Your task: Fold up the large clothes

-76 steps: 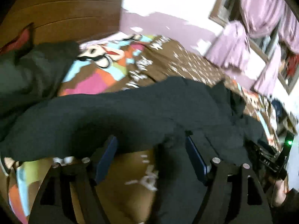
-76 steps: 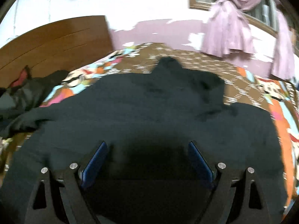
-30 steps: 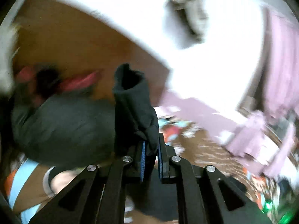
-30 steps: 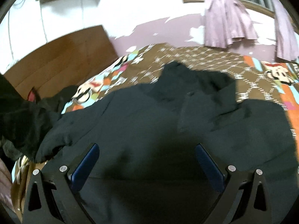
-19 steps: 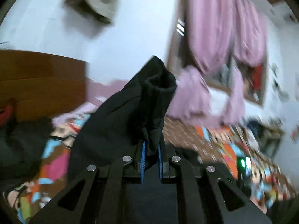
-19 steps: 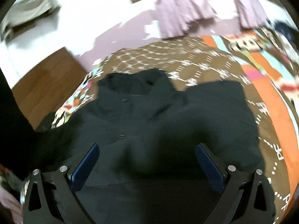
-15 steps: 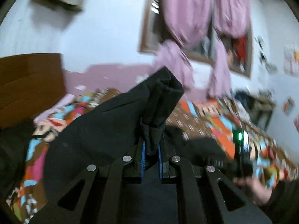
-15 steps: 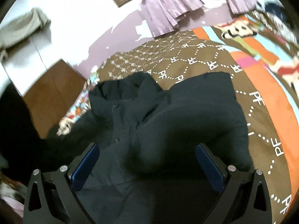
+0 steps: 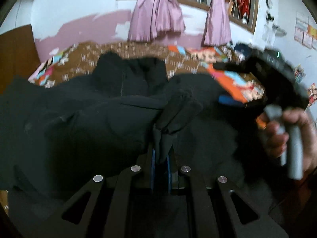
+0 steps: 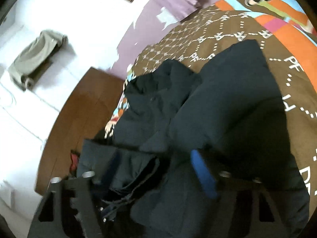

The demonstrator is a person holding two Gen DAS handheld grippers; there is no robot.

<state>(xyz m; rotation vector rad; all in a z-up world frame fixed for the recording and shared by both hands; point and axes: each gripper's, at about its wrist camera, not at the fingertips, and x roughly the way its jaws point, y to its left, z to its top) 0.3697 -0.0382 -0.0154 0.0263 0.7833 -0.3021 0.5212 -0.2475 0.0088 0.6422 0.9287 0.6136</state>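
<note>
A large dark jacket lies spread on the patterned bedspread; it also shows in the right wrist view. My left gripper is shut on the jacket's sleeve cuff, held over the jacket's body. My right gripper is open above the jacket, with the sleeve end lying between its jaws. In the left wrist view the right gripper shows at the right, held by a hand.
A wooden headboard stands at the bed's left end. Purple curtains hang at a window behind the bed. A beige cloth sits high on the white wall. The bedspread extends right.
My left gripper has carried the sleeve cuff from high in the air rightward and down over the jacket's body. My right gripper has tilted and swung left, staying open.
</note>
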